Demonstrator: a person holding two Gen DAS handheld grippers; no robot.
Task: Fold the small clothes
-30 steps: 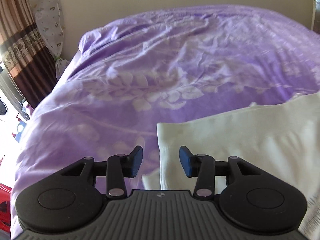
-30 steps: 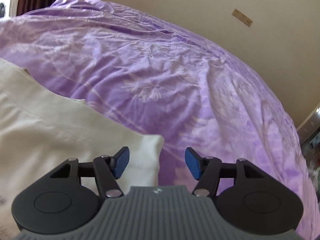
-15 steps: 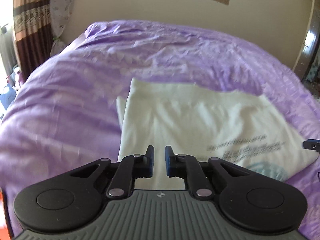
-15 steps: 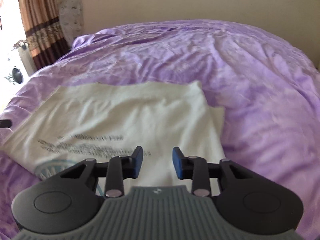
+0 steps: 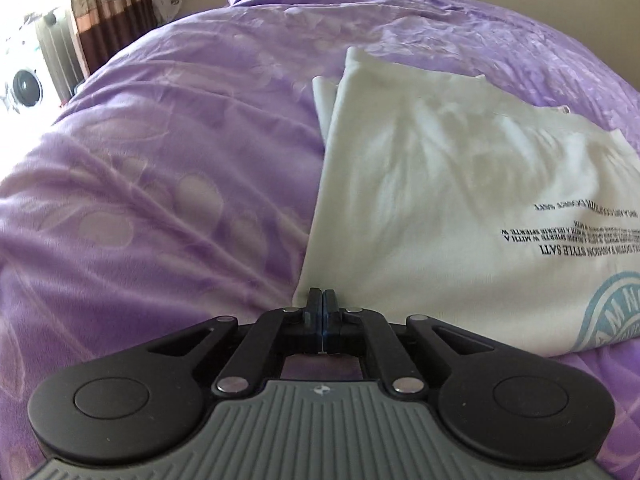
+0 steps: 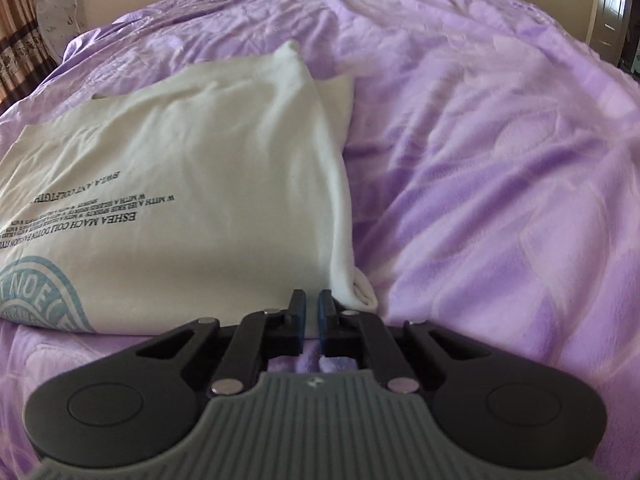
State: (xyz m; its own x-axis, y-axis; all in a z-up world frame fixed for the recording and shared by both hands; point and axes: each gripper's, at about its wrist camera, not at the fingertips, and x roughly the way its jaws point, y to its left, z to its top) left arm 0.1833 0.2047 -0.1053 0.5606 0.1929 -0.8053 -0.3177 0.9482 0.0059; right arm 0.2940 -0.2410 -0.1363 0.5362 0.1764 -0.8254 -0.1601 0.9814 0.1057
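A cream T-shirt [image 5: 440,200] with black lettering and a blue round print lies flat on the purple bedspread [image 5: 160,200]. My left gripper [image 5: 322,294] sits at the shirt's near left corner. Its jaws are closing, pads together on the hem edge. In the right wrist view the same T-shirt [image 6: 220,200] fills the left half. My right gripper [image 6: 312,300] is at the near hem, just inside the rolled near right corner. Its jaws are closing on the hem too, with only a sliver left between the pads. A folded-under flap shows at each far corner.
The purple bedspread [image 6: 500,200] stretches wide on both sides of the shirt. A striped curtain [image 5: 108,8] and a white appliance [image 5: 24,88] stand beyond the bed's left side. A pale door [image 6: 608,8] stands at the far right.
Both grippers came back from the shirt's far side to its near hem and sank toward it. Their jaws went from wide open to nearly together.
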